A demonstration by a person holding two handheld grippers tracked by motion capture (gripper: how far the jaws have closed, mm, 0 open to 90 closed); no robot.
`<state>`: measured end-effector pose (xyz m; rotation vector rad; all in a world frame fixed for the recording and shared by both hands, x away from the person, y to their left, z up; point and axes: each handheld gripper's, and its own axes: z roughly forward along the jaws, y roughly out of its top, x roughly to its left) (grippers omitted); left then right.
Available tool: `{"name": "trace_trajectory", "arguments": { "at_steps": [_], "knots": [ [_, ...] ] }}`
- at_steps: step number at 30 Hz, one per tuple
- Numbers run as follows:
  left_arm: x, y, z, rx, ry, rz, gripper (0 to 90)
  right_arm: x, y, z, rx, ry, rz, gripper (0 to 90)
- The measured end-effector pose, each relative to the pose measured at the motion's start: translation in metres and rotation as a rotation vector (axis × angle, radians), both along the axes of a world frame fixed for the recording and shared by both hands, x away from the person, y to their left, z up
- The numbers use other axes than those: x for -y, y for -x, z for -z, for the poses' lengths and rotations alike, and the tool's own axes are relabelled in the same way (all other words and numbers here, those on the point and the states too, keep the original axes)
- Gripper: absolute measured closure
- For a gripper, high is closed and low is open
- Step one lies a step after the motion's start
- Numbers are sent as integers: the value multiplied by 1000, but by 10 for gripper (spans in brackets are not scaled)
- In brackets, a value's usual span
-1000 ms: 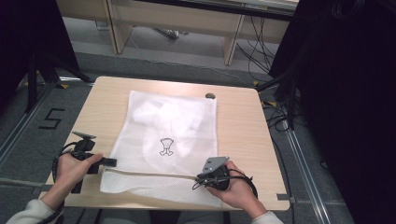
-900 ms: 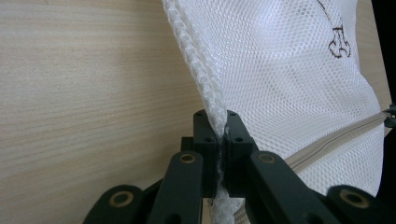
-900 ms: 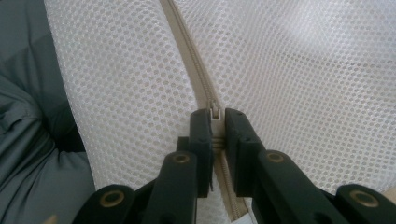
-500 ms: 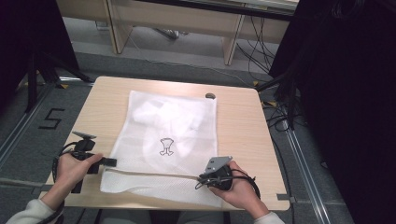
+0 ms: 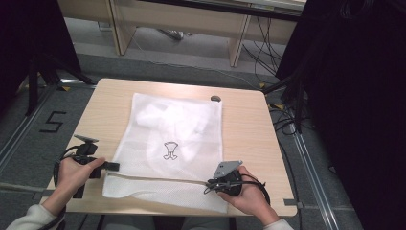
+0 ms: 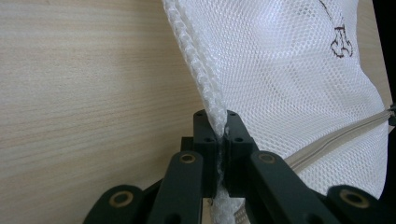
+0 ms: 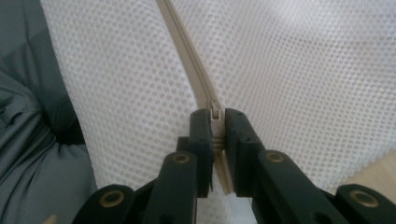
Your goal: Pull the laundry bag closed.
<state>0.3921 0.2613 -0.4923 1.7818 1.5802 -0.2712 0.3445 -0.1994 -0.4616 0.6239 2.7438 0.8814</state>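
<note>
High view | mesh bag (image 5: 172, 143) on table (image 5: 249, 129) | left fingers (image 6: 205, 135) clamp edge | right fingers (image 7: 201, 126) clamp zipper (image 7: 187, 60)

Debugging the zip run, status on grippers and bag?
Left gripper shut on mesh laundry bag edge. Right gripper shut on zipper pull. Nothing in the way.

Light wood table (image 5: 249, 124), rounded corners, standing on grey floor (image 5: 43, 120). Directly on top: white mesh laundry bag (image 5: 186, 120), lying flat approx. in the middle, reaching to near edge. Beige zipper (image 5: 158, 178) across bag's near end, small dark print (image 5: 169, 150) at its centre. Small dark round spot (image 5: 215, 98) on table, just beside bag's far right corner.
</note>
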Motion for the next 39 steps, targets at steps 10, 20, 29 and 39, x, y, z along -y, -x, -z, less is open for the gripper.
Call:
{"name": "trace_trajectory", "arguments": {
  "at_steps": [10, 20, 29, 39],
  "knots": [
    [0, 0, 0, 0, -4, 1, 855, 7, 1, 1, -16, -9, 10, 826],
    [0, 0, 0, 1, -8, 0, 855, 15, 4, 1, -32, -7, 42, 826],
    [0, 0, 0, -1, -4, -2, 855, 20, 4, 2, -30, 1, 40, 826],
    [0, 0, 0, 5, 1, -12, 856, 26, 5, 2, -51, 18, 63, 826]
  ]
}}
